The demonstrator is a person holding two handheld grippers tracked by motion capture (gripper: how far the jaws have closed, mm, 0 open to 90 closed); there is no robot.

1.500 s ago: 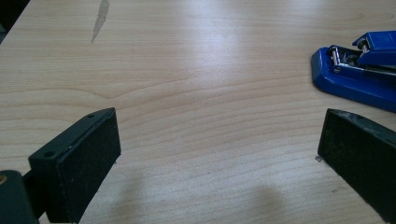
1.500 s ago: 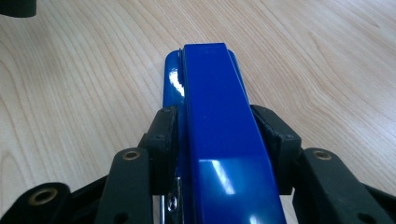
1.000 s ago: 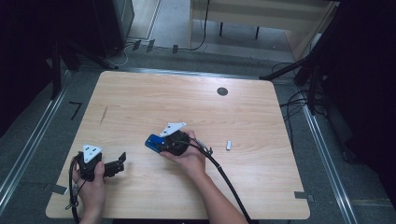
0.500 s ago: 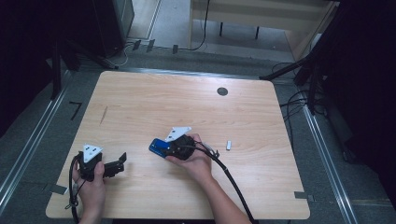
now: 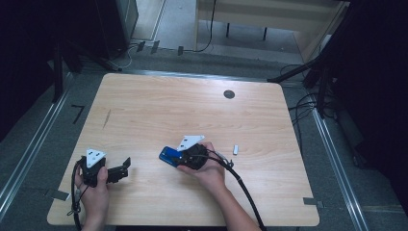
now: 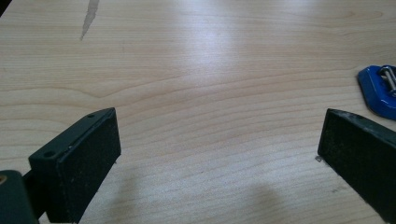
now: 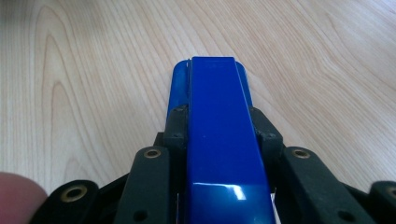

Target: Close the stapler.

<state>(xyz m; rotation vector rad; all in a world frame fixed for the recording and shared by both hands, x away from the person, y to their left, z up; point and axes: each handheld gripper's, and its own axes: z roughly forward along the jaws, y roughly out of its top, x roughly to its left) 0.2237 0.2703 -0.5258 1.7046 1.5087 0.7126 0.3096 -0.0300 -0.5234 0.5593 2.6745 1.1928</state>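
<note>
A glossy blue stapler (image 7: 219,135) is clamped between the black jaws of my right gripper (image 7: 219,128), which press on both its sides. In the high view the stapler (image 5: 168,155) sticks out leftward from the right gripper (image 5: 185,155) at the table's front middle. My left gripper (image 5: 120,169) rests at the front left of the table, held by a hand, jaws spread wide. In the left gripper view its two pads (image 6: 79,168) stand far apart with bare wood between them, and the stapler's front end (image 6: 380,91) lies off to the right.
A small white piece (image 5: 235,149) lies on the wooden table (image 5: 192,110) right of the right hand. A dark round grommet (image 5: 229,94) sits near the far edge. Cables trail off the front edge. Dark stands and cables surround the table.
The right gripper with the stapler has shifted slightly right and toward the front edge. The left gripper has stayed where it was.
</note>
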